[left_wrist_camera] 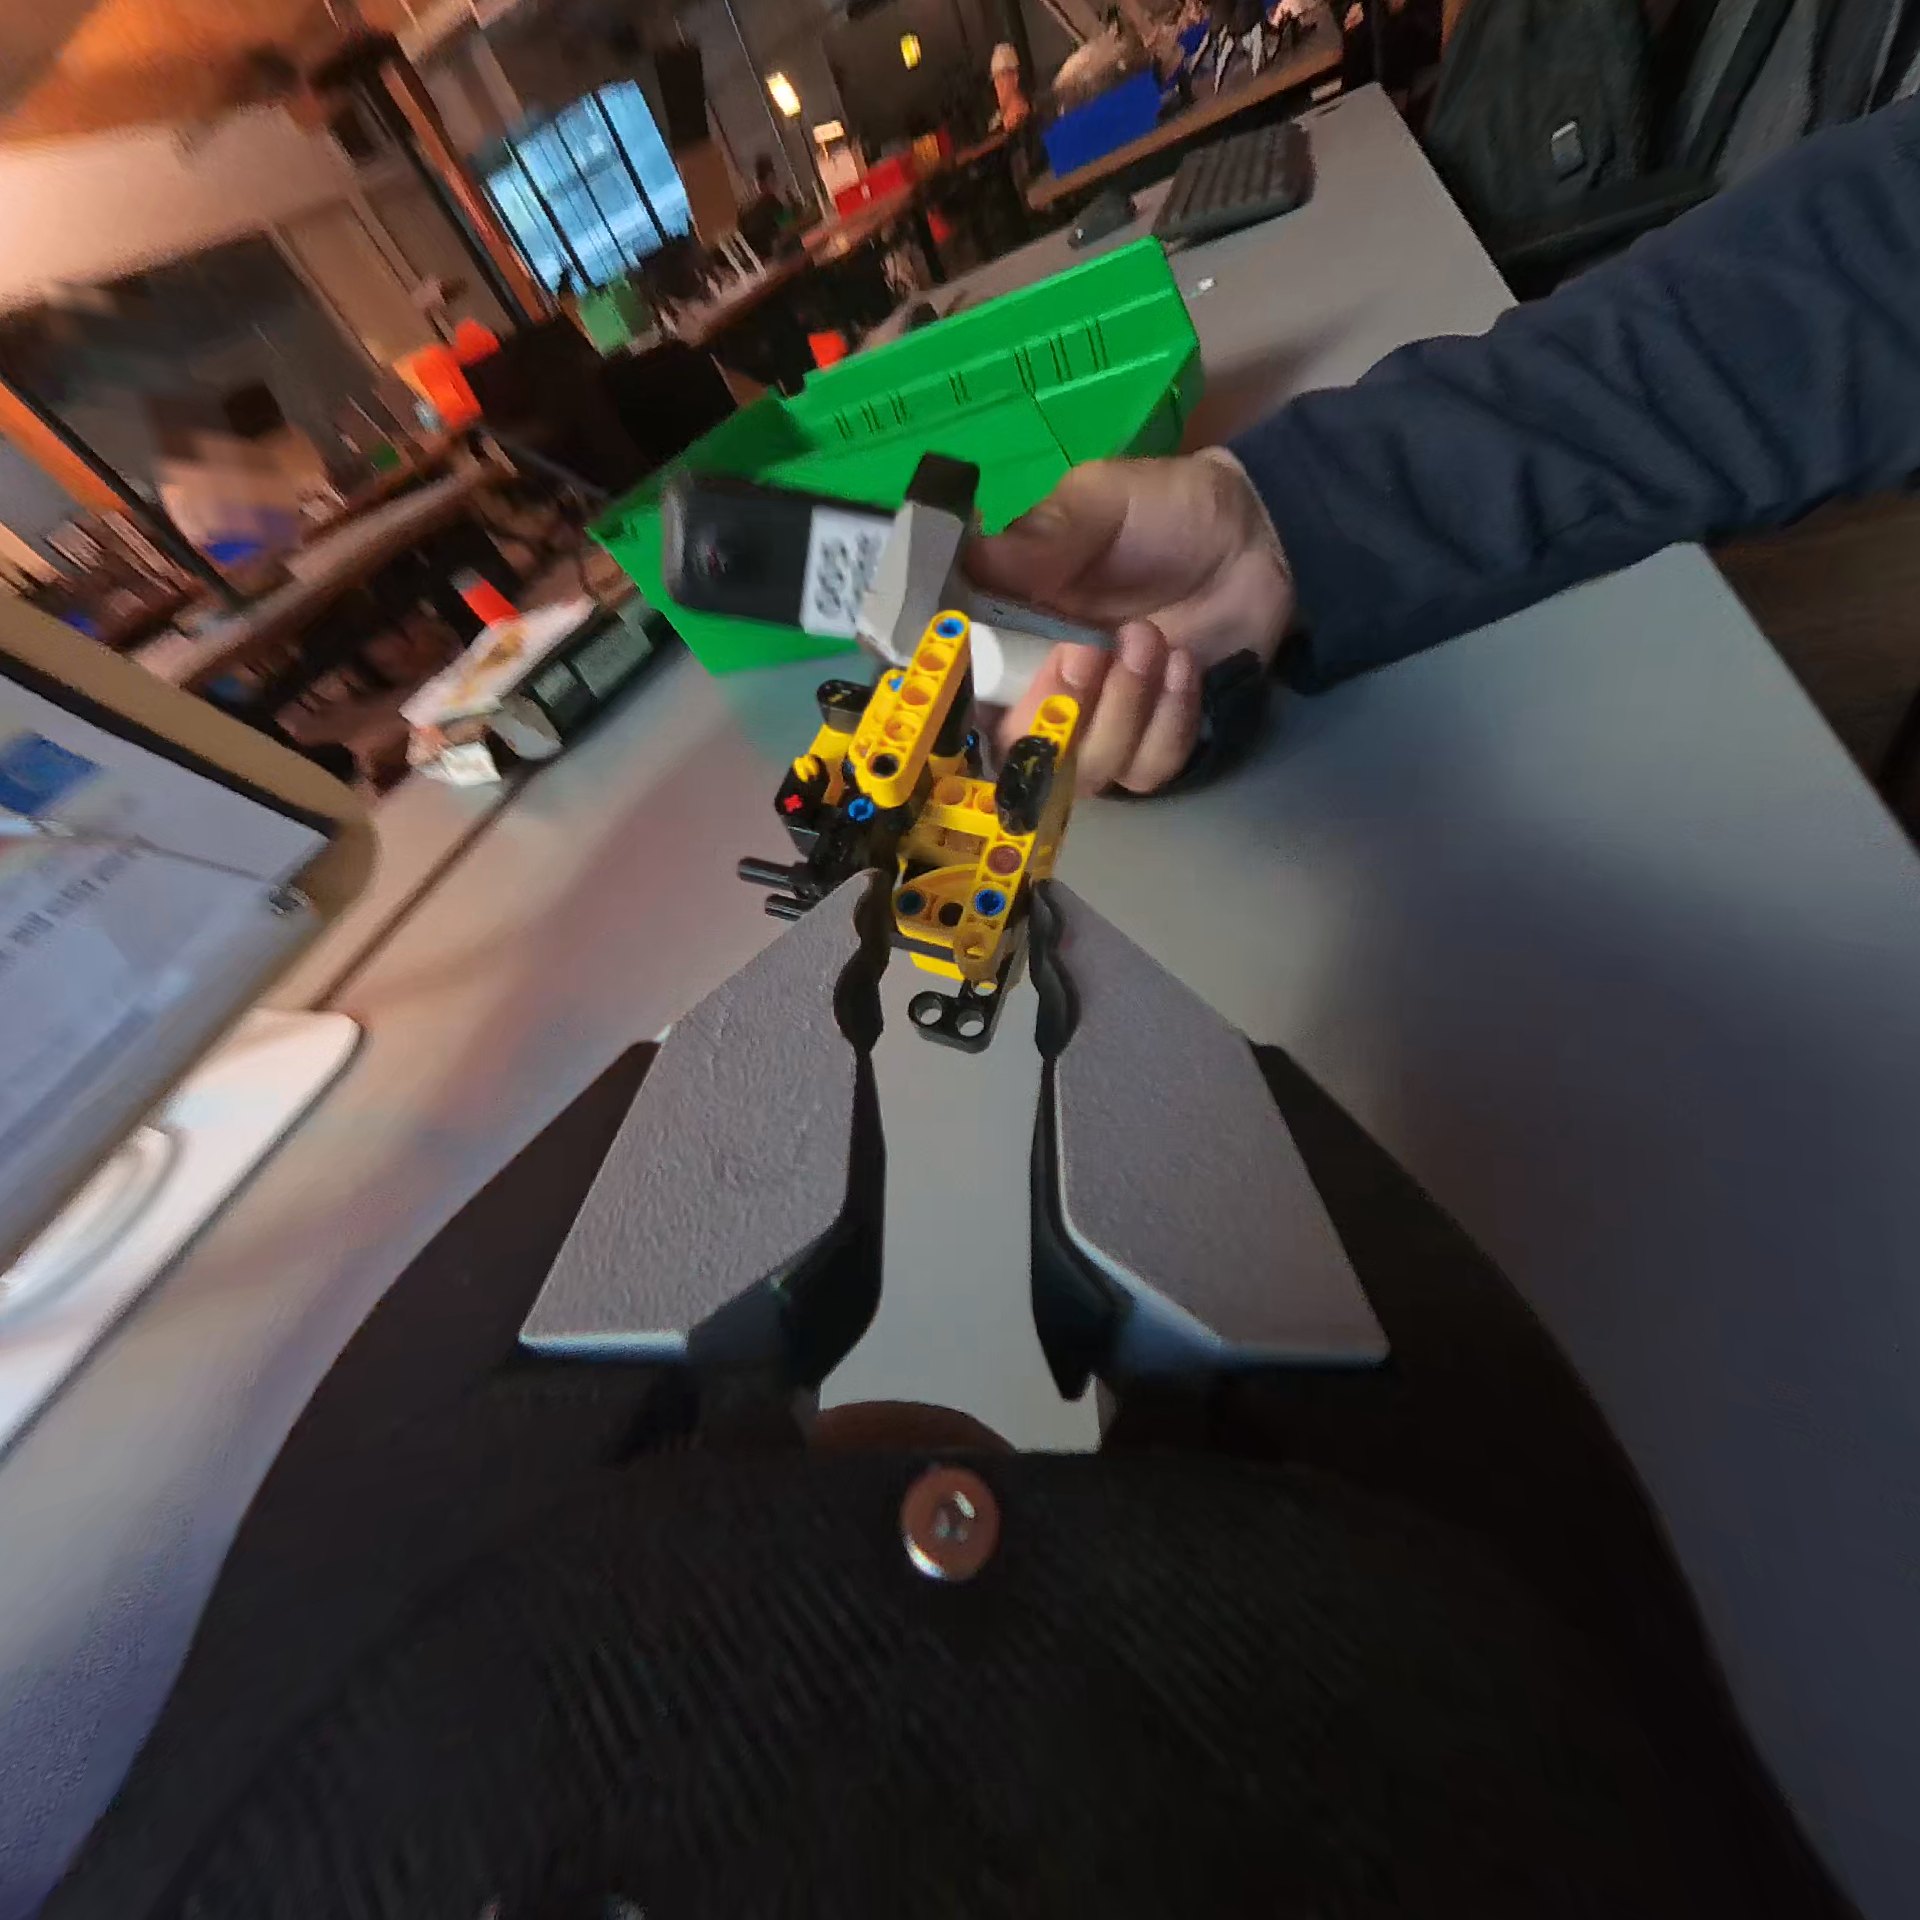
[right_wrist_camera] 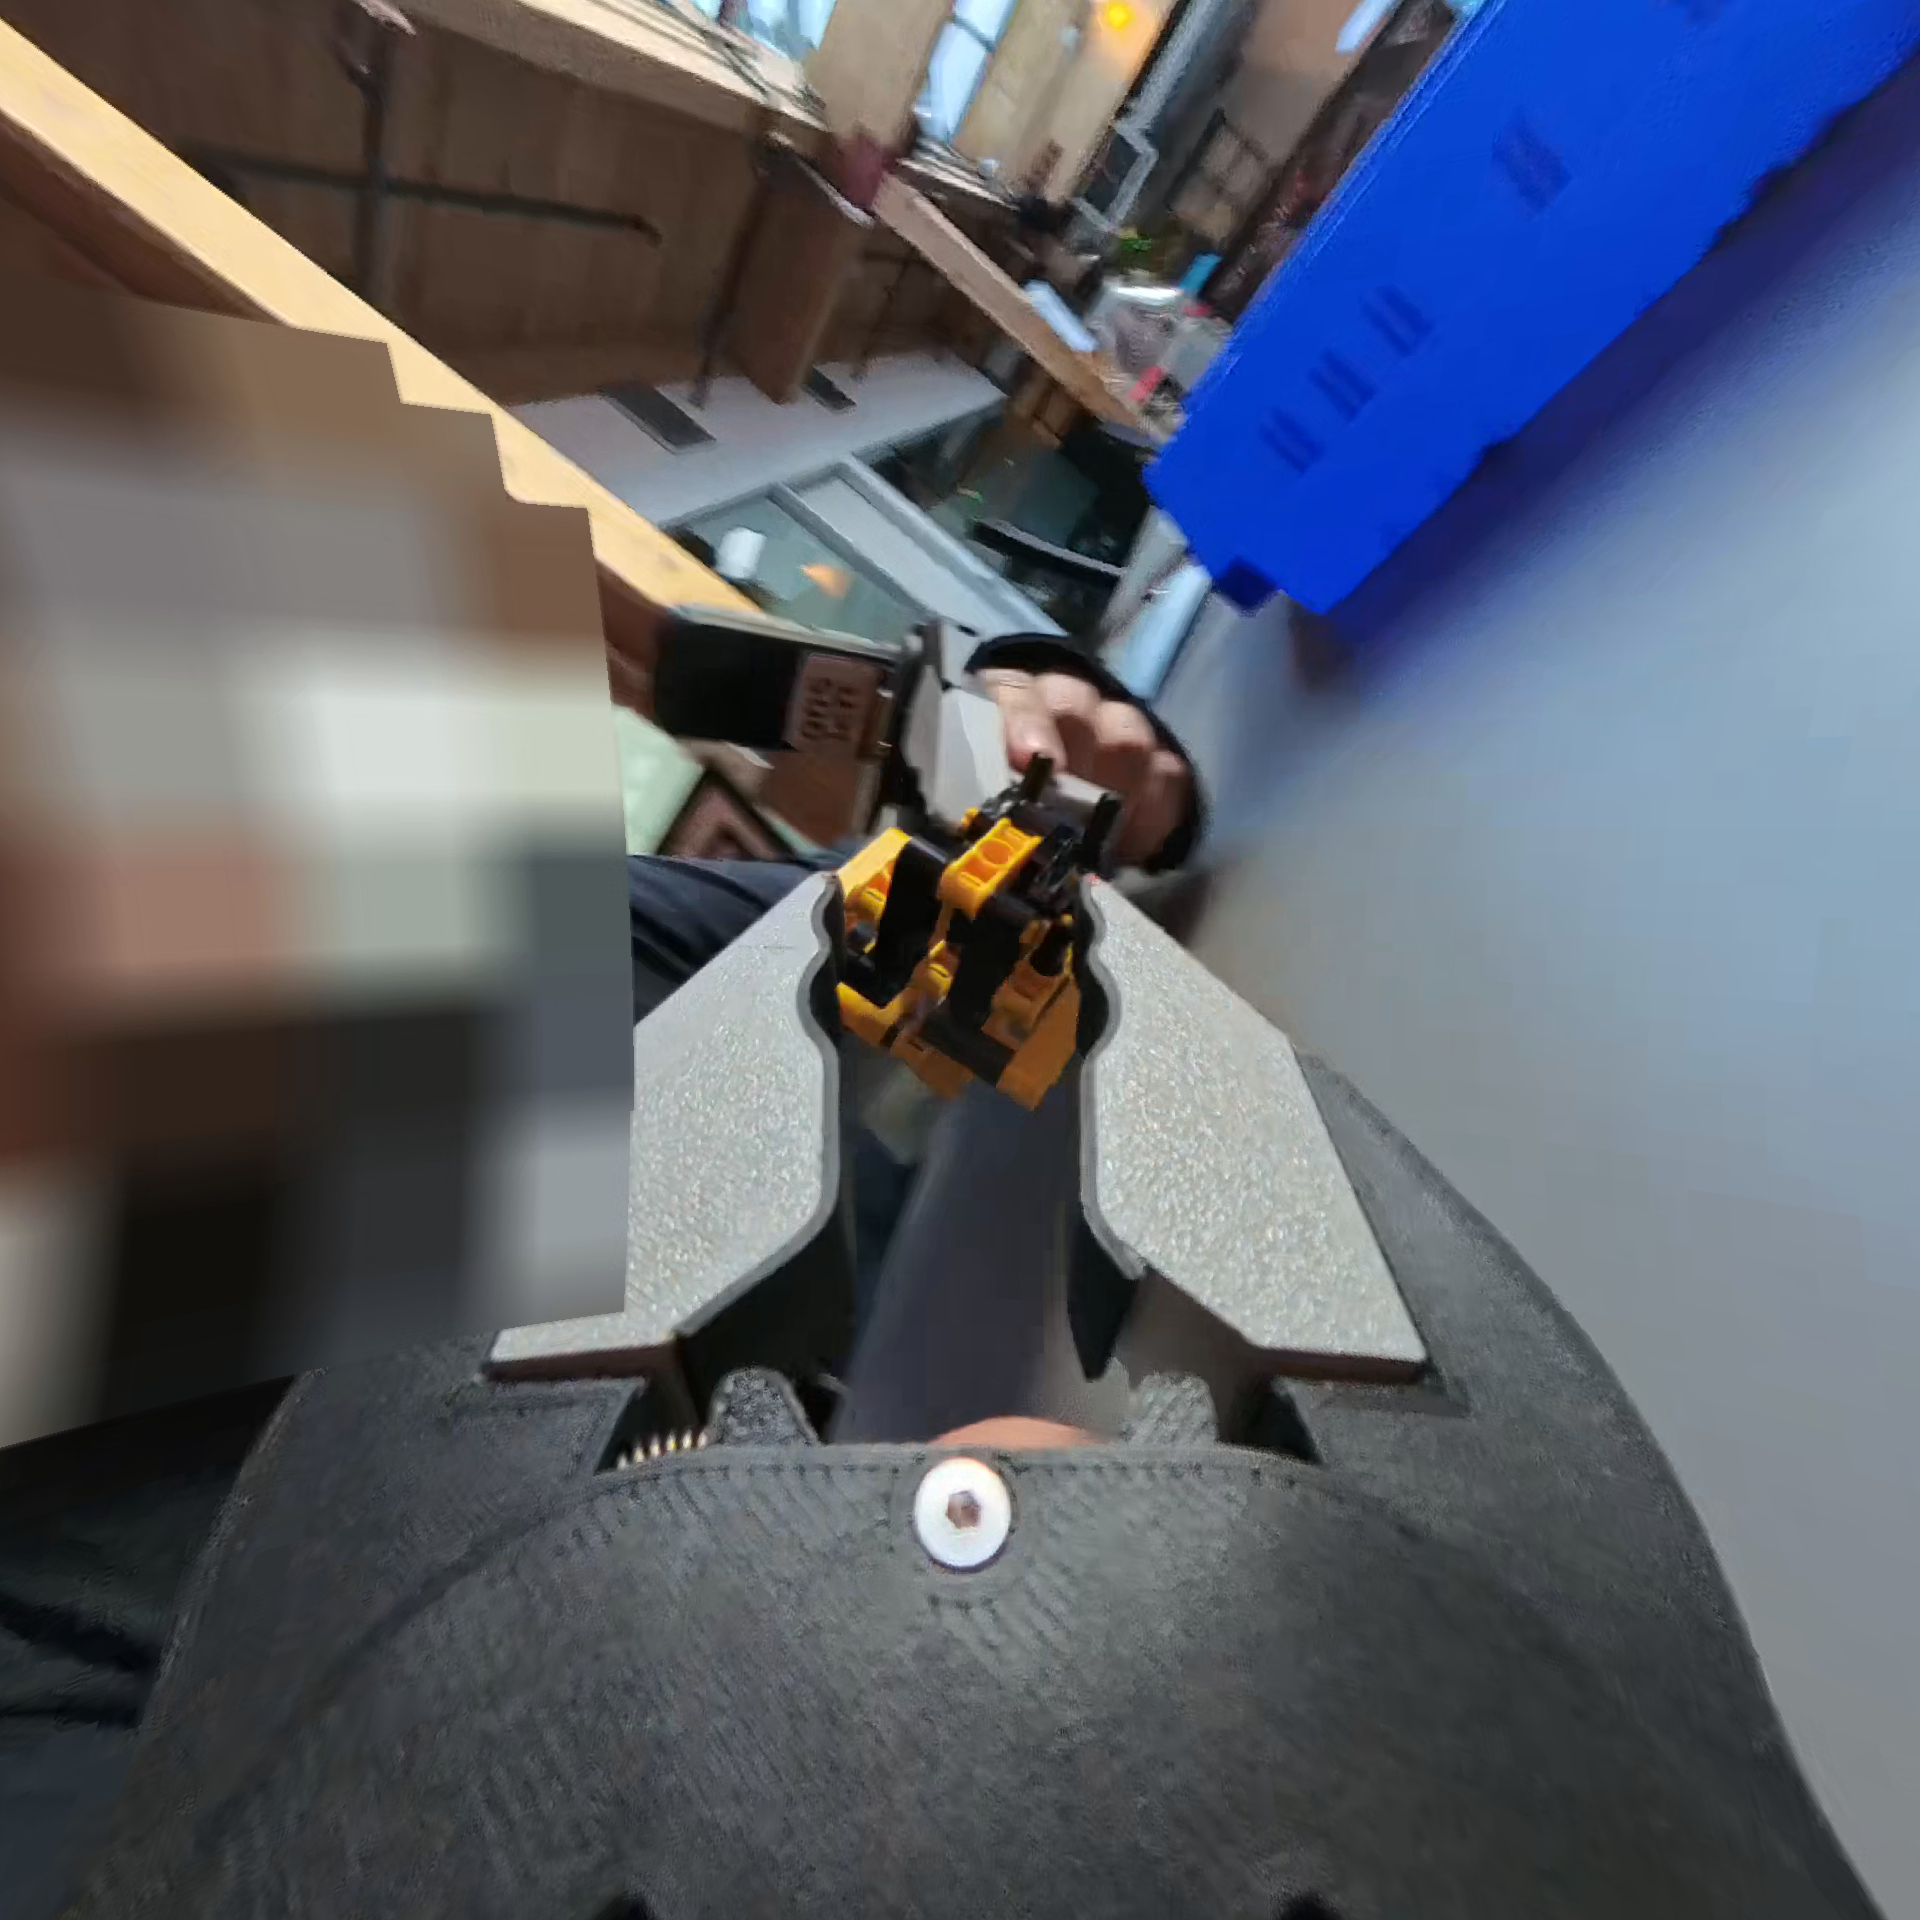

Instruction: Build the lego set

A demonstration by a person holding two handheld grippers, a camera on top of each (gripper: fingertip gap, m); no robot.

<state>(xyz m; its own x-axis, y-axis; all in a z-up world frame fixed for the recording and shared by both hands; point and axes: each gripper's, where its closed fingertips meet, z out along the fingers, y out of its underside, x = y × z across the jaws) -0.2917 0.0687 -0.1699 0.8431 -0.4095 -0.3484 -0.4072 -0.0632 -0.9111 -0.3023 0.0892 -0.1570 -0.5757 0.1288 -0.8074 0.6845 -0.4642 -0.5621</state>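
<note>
1. Left tongs (left_wrist_camera: 951,920) closed on the lower end of the lego model (left_wrist_camera: 925,821); wavy black pads (left_wrist_camera: 860,971) pinch the yellow block from both sides.
2. Right tongs (right_wrist_camera: 961,971) also clamped on the model (right_wrist_camera: 961,977), from the opposite end. Model held up between both, above the grey desk (left_wrist_camera: 1455,935), not resting on it.
3. Right hand (left_wrist_camera: 1132,613) and its tongs body visible beyond the model in the left view; left hand (right_wrist_camera: 1101,753) visible beyond it in the right view.
4. Step, by judgement: steadying or pressing a sub-part onto the model. Best done with one grip firm as anchor, other pushing straight along the pin axis, no twist; yellow beam (left_wrist_camera: 914,707) sticks up loose-looking and could pivot if squeezed off-centre.
5. Model: hard glossy plastic, yellow holed beams, black connectors, blue pins, black pegs jutting left. Small, knobbly, easy to slip on smooth faces.
6. Tongs: grey grainy plates, black ribbed printed body, metal screw.
7. Green bin (left_wrist_camera: 987,416) behind on desk; blue bin (right_wrist_camera: 1507,312) in right view; both rigid moulded plastic.
</note>
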